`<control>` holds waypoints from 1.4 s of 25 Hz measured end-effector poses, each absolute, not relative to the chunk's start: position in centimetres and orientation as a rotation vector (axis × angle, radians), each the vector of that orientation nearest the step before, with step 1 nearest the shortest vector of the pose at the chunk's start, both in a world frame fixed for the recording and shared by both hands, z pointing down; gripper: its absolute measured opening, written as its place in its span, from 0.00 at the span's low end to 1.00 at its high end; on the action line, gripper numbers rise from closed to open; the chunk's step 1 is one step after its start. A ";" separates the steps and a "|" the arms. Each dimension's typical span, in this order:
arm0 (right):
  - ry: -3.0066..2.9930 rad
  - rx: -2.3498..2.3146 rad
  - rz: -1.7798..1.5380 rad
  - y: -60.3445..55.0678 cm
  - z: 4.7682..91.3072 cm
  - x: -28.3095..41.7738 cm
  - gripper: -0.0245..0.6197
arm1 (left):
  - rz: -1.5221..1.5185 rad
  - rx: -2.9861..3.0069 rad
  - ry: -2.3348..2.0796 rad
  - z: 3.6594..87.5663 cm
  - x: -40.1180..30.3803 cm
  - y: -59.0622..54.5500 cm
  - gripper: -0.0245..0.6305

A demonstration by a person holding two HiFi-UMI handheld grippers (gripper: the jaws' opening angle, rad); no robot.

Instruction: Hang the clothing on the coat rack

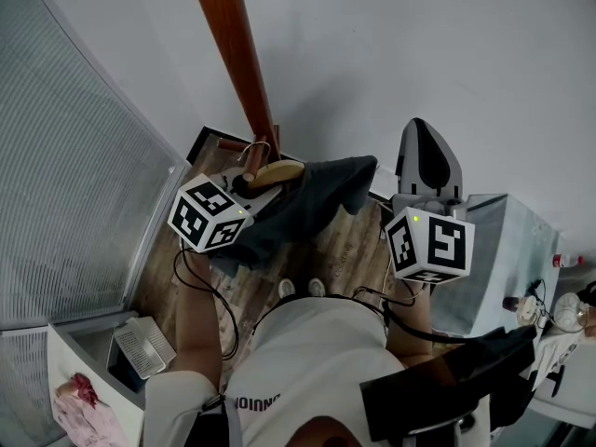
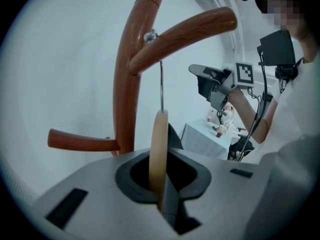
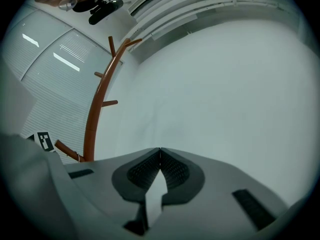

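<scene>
Head view: the left gripper (image 1: 250, 181) holds a wooden hanger (image 1: 279, 169) draped with a dark garment (image 1: 317, 198), just beside the coat rack (image 1: 233, 54); the right gripper (image 1: 426, 138) is apart from them. Left gripper view: jaws clamped on the hanger, its wire hook (image 2: 161, 84) reaching a rack peg (image 2: 185, 31). Right gripper view: jaws together, holding nothing.
</scene>
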State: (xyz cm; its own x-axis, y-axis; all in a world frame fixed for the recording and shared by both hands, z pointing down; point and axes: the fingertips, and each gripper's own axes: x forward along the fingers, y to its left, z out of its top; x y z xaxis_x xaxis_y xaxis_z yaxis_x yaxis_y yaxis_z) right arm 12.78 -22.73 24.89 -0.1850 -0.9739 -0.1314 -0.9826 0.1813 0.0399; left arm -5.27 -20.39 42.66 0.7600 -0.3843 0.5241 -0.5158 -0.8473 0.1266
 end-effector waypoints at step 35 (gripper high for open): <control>2.356 -1.948 0.172 -23.7 24.8 12.4 0.07 | 0.756 2.765 -0.720 43.5 -5.7 -22.1 0.11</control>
State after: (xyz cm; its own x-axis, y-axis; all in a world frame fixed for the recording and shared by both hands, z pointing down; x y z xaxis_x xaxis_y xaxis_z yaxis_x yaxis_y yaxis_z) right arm 12.42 -23.69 24.82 -0.1884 -0.9731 -0.1328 -0.9820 0.1852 0.0359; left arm -5.66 -22.15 43.46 0.7525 -0.4047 0.5195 -0.4994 -0.8649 0.0497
